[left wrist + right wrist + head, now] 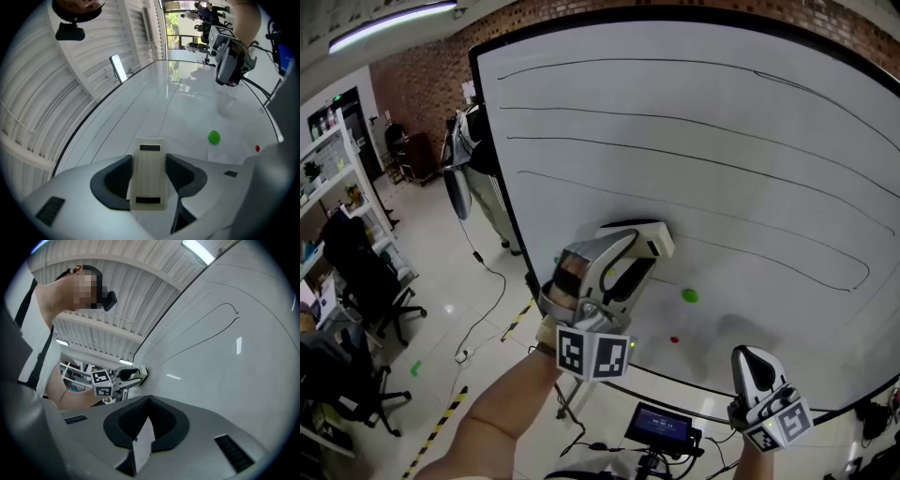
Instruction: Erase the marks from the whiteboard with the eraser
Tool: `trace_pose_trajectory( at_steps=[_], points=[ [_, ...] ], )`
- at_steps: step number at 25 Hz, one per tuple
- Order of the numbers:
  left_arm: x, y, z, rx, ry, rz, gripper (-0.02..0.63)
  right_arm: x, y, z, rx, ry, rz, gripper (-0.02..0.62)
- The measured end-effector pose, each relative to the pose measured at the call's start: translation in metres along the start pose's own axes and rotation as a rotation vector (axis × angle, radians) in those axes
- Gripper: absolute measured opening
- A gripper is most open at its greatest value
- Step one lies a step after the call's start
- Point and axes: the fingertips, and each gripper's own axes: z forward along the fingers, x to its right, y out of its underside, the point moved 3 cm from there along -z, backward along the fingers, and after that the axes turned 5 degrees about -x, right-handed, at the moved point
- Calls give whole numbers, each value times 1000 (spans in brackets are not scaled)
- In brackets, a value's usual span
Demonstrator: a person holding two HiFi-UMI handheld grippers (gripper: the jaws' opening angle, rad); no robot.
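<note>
The whiteboard (741, 159) carries several long black marker lines (675, 120) that curve across it. A cream block eraser (645, 238) is flat against the board's lower left part, below the lines, and my left gripper (636, 249) is shut on it. In the left gripper view the eraser (149, 177) fills the gap between the jaws of the left gripper (149, 161). My right gripper (754, 364) hangs at the board's lower right, off the surface, with its jaws together. In the right gripper view the right gripper (147, 414) shows a thin white strip at the seam.
A green dot (690, 295) and a small red dot (675, 339) sit on the board near the eraser. A person (476, 155) stands by the board's left edge. Office chairs (366, 272), floor cables (487, 309) and a small screen (661, 427) lie below.
</note>
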Motion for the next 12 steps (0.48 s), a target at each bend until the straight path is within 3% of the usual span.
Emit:
trace_pose_trajectory(
  at_steps=[8, 12],
  points=[
    [-28, 57, -6, -139, -9, -144, 245, 7, 0, -15, 10, 40, 8, 21],
    [-32, 51, -6, -134, -9, -146, 241, 10, 0, -26, 8, 46, 9, 21]
  ],
)
